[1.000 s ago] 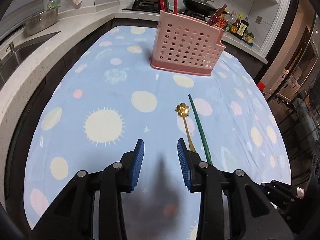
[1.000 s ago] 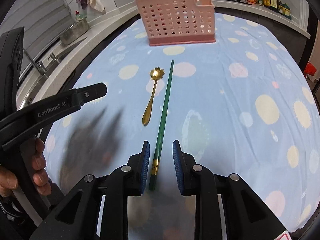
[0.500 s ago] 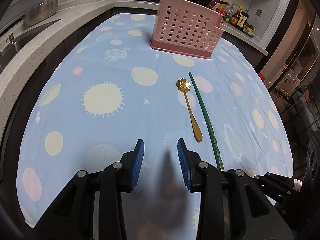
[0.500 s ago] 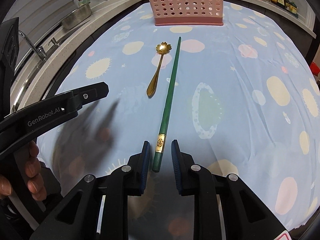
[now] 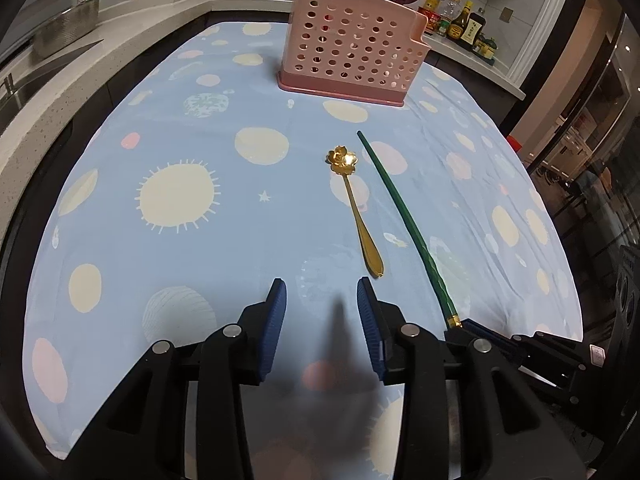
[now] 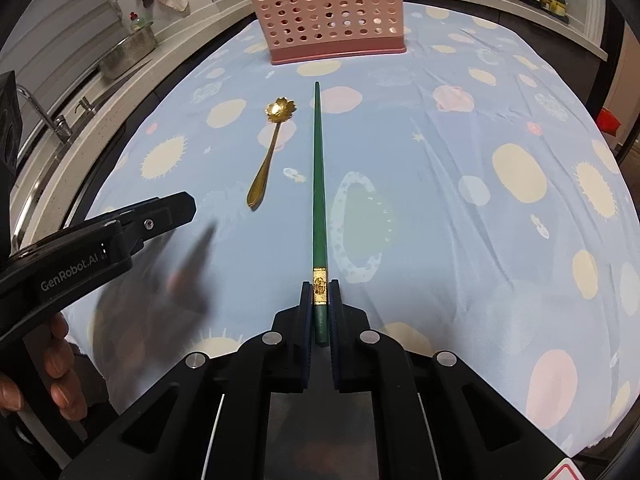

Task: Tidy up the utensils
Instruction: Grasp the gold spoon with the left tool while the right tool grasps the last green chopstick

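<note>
A green chopstick (image 6: 319, 184) with a gold band lies on the blue spotted cloth, its tip toward the pink perforated utensil holder (image 6: 328, 12). My right gripper (image 6: 320, 286) is shut on the chopstick's thick near end. To its left lies a gold spoon (image 6: 269, 156) with a flower-shaped bowl. In the left wrist view the gold spoon (image 5: 355, 210) and green chopstick (image 5: 404, 220) lie ahead and right of my left gripper (image 5: 321, 286), which is open over bare cloth with nothing between its fingers. The pink holder (image 5: 352, 46) stands at the far end, with red utensils in it.
A pale counter (image 5: 60, 76) with a sink and a metal pot (image 5: 66, 26) runs along the left. Sauce bottles (image 5: 464, 24) and pans stand behind the holder. A person's hand (image 6: 52, 376) holds the left gripper's body (image 6: 96, 248) at the left of the right wrist view.
My right gripper's jaws have closed onto the green chopstick's near end. Both views have drawn back a little, showing more cloth. The left gripper has stayed open.
</note>
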The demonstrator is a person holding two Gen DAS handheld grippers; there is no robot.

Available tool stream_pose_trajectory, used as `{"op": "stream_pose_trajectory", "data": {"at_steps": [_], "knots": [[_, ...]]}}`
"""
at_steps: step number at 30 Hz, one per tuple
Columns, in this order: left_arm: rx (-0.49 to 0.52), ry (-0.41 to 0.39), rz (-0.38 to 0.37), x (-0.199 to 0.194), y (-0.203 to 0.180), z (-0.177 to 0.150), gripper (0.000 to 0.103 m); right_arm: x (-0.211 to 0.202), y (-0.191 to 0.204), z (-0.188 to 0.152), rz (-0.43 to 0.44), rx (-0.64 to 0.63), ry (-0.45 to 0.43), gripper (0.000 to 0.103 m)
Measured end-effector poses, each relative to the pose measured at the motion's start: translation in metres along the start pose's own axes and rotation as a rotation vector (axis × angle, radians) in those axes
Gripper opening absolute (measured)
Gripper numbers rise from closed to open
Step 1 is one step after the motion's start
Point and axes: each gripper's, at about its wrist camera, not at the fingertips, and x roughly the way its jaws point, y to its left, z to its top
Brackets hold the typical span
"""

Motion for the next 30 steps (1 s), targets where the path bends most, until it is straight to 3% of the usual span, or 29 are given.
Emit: {"op": "stream_pose_trajectory", "data": {"at_steps": [4, 14, 25, 30], "knots": [[0.009, 0.001, -0.014, 0.004, -0.008, 0.003, 0.043, 0.000, -0.011, 0.001, -0.005, 0.038, -0.005, 0.007], [0.022, 0.013, -0.052, 0.030, -0.027, 0.018, 0.042, 0.000, -0.020, 0.003, 0.008, 0.073, -0.010, 0.007], [0.012, 0.048, -0.047, 0.046, -0.029, 0.017, 0.012, 0.002, -0.025, 0.003, 0.032, 0.085, -0.011, 0.007], [0.009, 0.047, -0.060, 0.043, -0.027, 0.016, 0.012, 0.001, -0.024, 0.004, 0.032, 0.086, -0.011, 0.007]]}}
